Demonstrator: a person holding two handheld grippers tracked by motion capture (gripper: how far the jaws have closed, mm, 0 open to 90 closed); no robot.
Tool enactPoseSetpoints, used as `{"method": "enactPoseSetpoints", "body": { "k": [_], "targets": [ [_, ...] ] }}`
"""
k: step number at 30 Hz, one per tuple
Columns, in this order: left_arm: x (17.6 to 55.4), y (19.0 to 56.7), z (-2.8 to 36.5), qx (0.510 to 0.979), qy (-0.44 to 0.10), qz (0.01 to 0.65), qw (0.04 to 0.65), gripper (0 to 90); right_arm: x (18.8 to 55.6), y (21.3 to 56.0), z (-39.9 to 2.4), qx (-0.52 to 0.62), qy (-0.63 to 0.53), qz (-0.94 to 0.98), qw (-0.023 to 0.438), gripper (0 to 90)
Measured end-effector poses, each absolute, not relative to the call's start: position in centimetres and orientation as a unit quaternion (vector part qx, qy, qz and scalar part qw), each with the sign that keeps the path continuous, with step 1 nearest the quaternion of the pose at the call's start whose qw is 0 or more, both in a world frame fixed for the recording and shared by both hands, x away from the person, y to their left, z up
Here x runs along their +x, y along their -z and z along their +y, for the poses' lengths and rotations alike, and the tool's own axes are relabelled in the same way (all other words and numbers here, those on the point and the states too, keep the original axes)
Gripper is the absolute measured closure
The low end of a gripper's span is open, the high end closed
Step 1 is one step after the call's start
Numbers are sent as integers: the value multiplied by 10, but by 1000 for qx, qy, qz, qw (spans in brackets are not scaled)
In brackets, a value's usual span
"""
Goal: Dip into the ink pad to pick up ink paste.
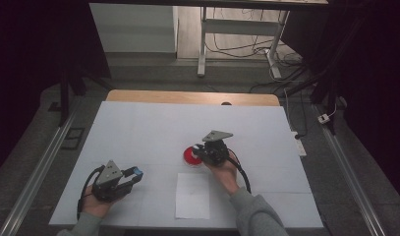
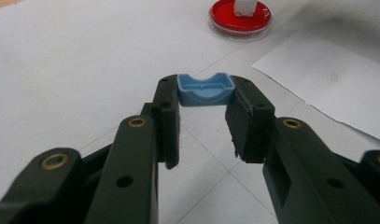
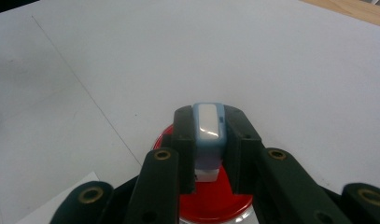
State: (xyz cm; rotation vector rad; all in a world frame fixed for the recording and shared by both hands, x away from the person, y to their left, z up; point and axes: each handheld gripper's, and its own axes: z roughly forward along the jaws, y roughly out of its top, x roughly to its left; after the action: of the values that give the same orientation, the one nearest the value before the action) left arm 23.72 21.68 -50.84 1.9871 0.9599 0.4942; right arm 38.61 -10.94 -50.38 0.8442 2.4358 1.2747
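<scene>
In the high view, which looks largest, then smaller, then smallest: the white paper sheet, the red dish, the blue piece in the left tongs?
1. White paper sheet, clearly the largest.
2. Red dish, partly hidden by the right tongs.
3. Blue piece, the smallest, held in the left tongs.

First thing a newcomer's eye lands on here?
The red dish at mid-table, the brightest thing on the white table, with the right gripper over it, shut on a pale blue-and-white block. Then the left gripper near the front left, clamping a blue cap, beside a paper sheet.
</scene>
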Motion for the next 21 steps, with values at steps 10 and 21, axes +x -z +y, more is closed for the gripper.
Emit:
{"method": "enactPoseSetpoints", "body": {
  "k": [10, 21],
  "targets": [
    [237, 508, 217, 794, -198, 385, 427, 655, 383, 495, -112, 288, -455, 831, 142, 753],
    [238, 509, 217, 795, -198, 385, 425, 655, 383, 491, -117, 291, -459, 827, 145, 753]
  ]
}}
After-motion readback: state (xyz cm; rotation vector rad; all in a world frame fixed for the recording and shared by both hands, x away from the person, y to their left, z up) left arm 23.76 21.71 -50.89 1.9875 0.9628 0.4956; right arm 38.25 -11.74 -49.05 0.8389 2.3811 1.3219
